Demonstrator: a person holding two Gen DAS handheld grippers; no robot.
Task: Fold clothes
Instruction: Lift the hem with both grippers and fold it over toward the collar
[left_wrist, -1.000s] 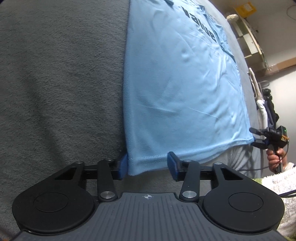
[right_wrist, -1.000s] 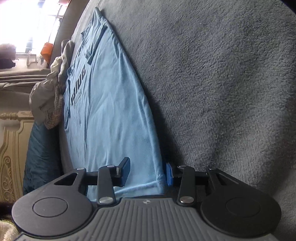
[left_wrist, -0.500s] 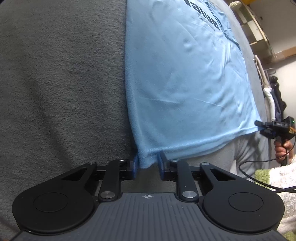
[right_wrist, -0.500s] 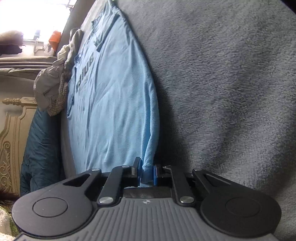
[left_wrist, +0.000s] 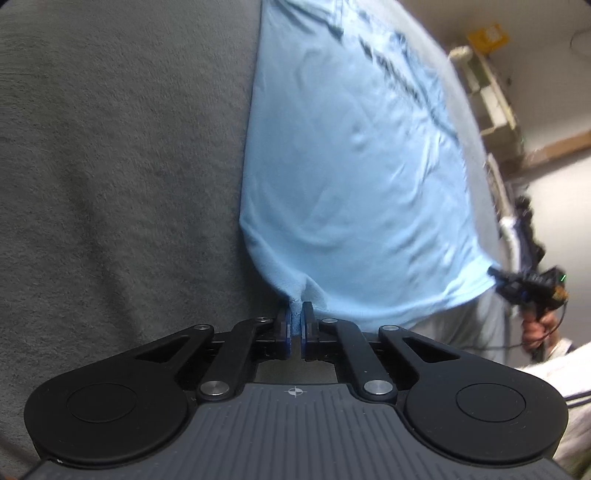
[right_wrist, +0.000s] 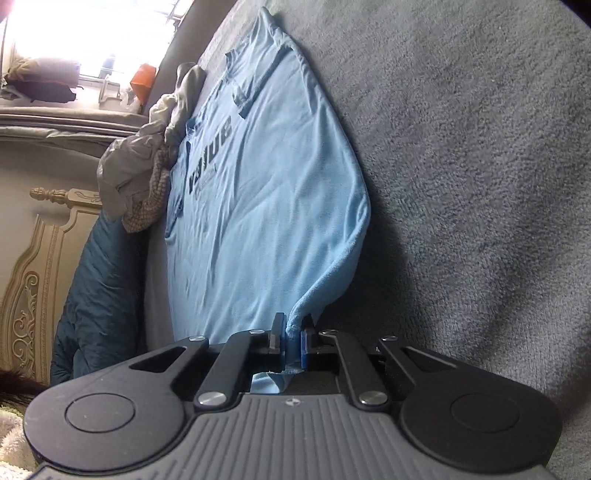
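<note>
Blanket (left_wrist: 110, 166) first, grey and fleecy, spread over the bed and filling the left of the left wrist view. On it lies the light blue T-shirt (left_wrist: 351, 177), dark lettering toward its far end, running away from the camera. Down at the near hem, the left gripper (left_wrist: 294, 317) has its jaws clamped tight on the shirt's near left corner, the cloth bunched into a small peak between the blue pads. Across to the right, the right gripper (left_wrist: 517, 284) shows small and blurred at the other hem corner, a hand (left_wrist: 535, 326) wrapped round its handle, and the hem between the two corners is lifted off the bed.

Over to the right wrist view: a carved cream headboard (right_wrist: 40, 280) and a dark teal quilt (right_wrist: 99, 302) at the far left, then a crumpled pile of grey clothes (right_wrist: 144, 166) just beside the T-shirt (right_wrist: 258, 206). The right gripper (right_wrist: 293, 341) has its jaws pinched on the shirt's near right corner, fabric gathered between the pads and a scrap poking out behind them. Grey blanket (right_wrist: 480, 184) fills the right.
</note>
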